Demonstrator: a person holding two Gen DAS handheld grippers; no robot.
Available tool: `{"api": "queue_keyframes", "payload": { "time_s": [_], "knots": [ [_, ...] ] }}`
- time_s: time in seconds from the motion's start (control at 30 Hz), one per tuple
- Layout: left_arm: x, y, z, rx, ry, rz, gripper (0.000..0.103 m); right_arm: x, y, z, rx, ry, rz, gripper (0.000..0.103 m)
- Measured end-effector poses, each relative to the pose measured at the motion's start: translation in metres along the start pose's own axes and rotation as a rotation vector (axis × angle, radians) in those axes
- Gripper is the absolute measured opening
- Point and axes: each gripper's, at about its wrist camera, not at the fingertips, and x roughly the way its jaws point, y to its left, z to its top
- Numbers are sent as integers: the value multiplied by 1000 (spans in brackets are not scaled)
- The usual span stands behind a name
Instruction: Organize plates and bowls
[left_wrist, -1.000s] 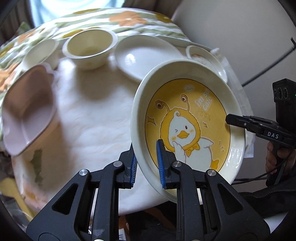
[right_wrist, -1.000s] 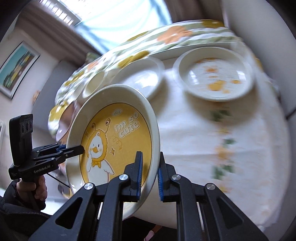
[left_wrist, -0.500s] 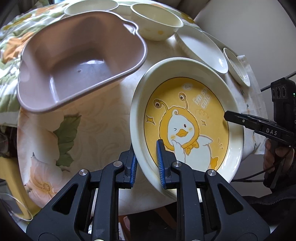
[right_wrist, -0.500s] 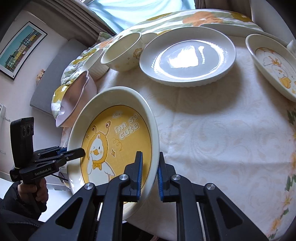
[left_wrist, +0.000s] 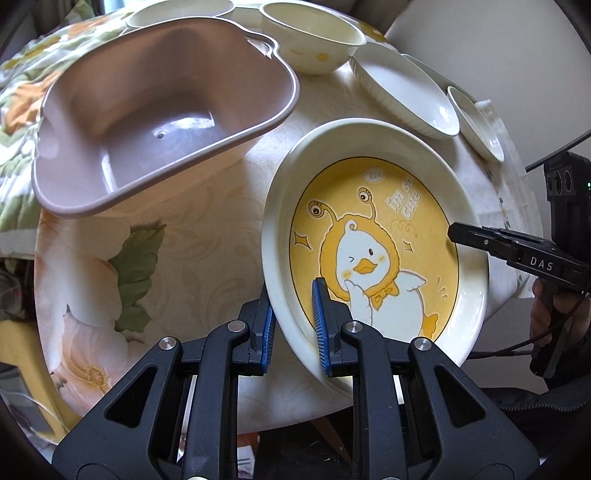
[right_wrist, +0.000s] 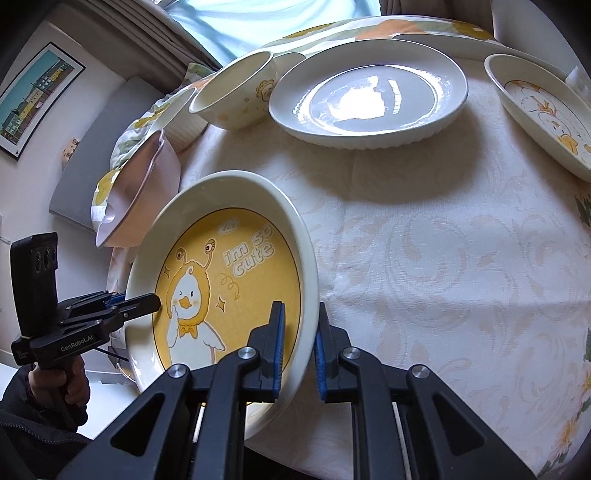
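A cream plate with a yellow duck picture is held tilted above the table's near edge, gripped on opposite rims. My left gripper is shut on its left rim. My right gripper is shut on its right rim; the plate fills the left of that view. A pink tub sits just left of the plate. A plain white plate, a small duck bowl and another duck plate stand behind on the table.
The round table carries a cream floral cloth. A ribbed white bowl stands behind the pink tub. A white wall is close on the right. A framed picture hangs on the wall at left.
Both grippers have carried the duck plate toward the left and lower, so the pink tub now looms close beside it. Both grips on the plate are unchanged.
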Motion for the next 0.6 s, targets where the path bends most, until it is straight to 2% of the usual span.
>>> {"api": "queue_keyframes", "payload": {
  "time_s": [0.27,0.47,0.53,0.57,0.6],
  "knots": [
    [1,-2,0,6,-9,27,16,7,5,4,1,-15,-17,13],
    [1,-10,-2,22,-26,97,17,4,6,4,-9,-10,-53,13],
    [1,-11,-2,27,-25,113,17,3,10,4,-34,-14,-70,21],
    [1,-11,-2,27,-24,116,17,3,10,4,-41,-18,-67,38],
    [2,-12,-1,26,-24,117,17,2,11,4,-42,-22,-54,61]
  ]
}}
